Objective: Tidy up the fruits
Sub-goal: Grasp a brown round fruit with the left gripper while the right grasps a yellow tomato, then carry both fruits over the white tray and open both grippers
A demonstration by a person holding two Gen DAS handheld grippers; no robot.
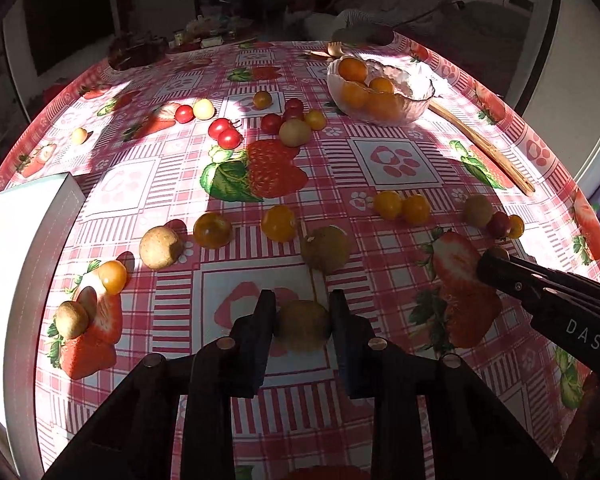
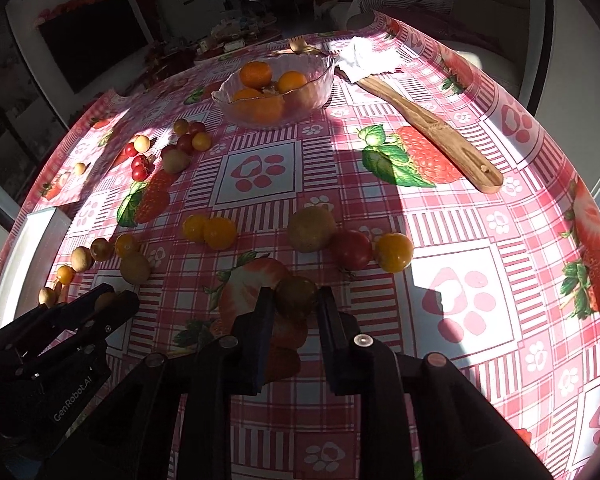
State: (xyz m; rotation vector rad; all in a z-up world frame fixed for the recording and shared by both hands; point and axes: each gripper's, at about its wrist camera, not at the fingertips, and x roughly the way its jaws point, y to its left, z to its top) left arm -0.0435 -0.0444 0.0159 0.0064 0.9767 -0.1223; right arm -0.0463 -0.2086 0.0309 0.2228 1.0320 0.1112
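Here, longan (image 1: 303,325) between left tongs (image 1: 302,316), pinched

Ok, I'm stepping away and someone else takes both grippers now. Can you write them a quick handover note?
Left gripper: shut on a brown longan, still on the tablecloth.
Right gripper: shut on a dark cherry tomato, also not lifted.
Done: the glass bowl at the far side holds only orange fruits.
Left: red and yellow cherry tomatoes and more longans lie scattered in loose groups across the table. A wooden spatula lies beside the bowl.
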